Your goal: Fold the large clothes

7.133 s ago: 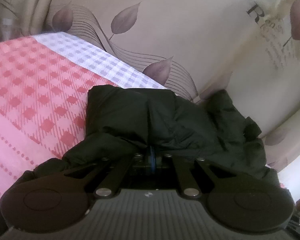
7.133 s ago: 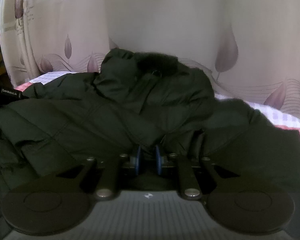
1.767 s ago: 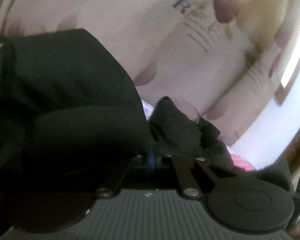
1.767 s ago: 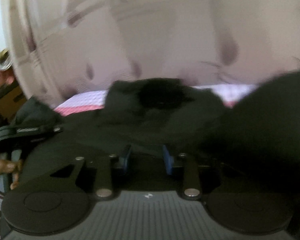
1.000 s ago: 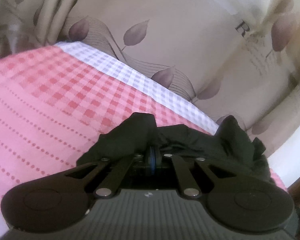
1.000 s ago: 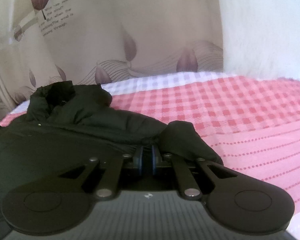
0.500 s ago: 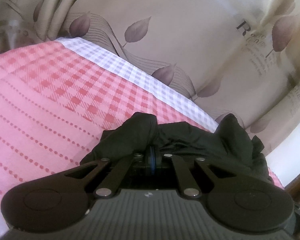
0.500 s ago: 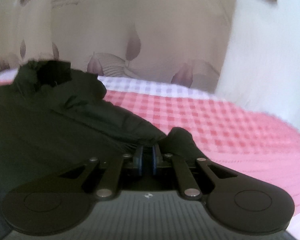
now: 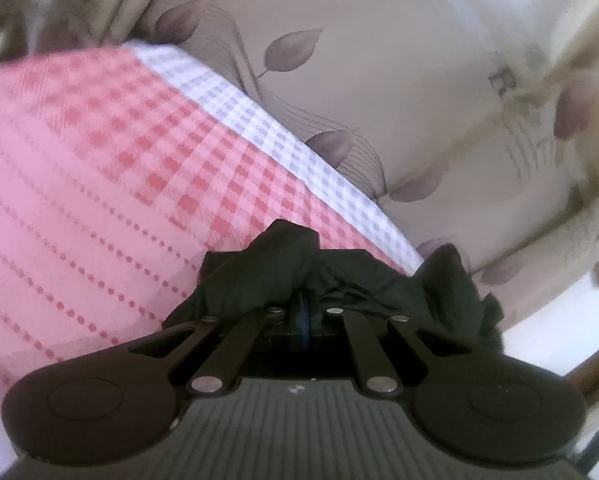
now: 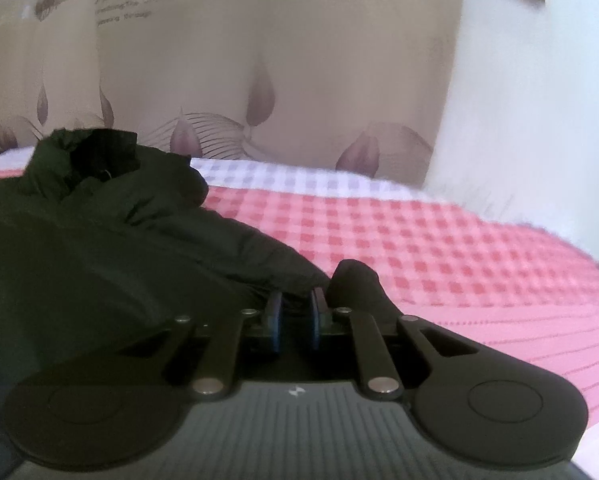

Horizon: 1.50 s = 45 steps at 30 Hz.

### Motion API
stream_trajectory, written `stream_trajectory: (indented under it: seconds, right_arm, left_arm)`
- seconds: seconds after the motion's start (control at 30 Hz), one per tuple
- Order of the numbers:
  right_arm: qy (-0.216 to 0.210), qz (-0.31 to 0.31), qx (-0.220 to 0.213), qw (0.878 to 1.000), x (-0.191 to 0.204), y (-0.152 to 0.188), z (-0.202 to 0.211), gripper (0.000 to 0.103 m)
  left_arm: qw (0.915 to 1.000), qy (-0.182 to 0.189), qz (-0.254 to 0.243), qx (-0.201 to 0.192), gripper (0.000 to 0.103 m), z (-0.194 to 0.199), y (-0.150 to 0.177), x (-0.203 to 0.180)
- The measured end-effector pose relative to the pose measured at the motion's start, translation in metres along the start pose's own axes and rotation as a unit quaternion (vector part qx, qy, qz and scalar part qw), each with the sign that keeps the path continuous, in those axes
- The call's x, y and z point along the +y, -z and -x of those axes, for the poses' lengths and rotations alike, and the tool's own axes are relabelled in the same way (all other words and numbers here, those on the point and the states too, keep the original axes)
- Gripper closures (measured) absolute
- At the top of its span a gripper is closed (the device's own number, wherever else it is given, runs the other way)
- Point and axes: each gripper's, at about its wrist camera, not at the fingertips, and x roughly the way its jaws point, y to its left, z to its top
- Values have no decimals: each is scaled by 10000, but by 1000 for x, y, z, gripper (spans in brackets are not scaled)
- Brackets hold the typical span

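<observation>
A black padded jacket lies on a pink checked bedsheet, its hood toward the far wall. In the right wrist view my right gripper sits at the jacket's right edge. Its jaws are opening, and a visible gap separates the blue pads with a fold of dark fabric loose between them. In the left wrist view my left gripper is shut on a bunched edge of the jacket, with its pads pressed together on the cloth.
A beige curtain with leaf prints hangs right behind the bed. The sheet has a white checked band along the far edge. A white wall stands at the right.
The right pads have drawn apart from their tight pinch on the jacket edge. The right view has rolled slightly. The left gripper keeps its grip and has hardly moved.
</observation>
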Motion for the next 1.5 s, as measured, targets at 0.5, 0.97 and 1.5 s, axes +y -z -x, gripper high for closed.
stream_trajectory:
  seconds: [0.5, 0.97, 1.5]
  right_arm:
    - [-858, 326, -1662, 9818, 74, 50, 154, 0]
    - [-909, -58, -1094, 9898, 90, 85, 126, 0]
    - [-890, 10, -903, 9919, 95, 84, 115, 0]
  left_arm:
    - [9768, -315, -2119, -76, 0, 43, -23, -39]
    - [9642, -476, -2598, 214, 2, 26, -23, -20]
    - [9457, -657, -3174, 246, 0, 15, -21, -20]
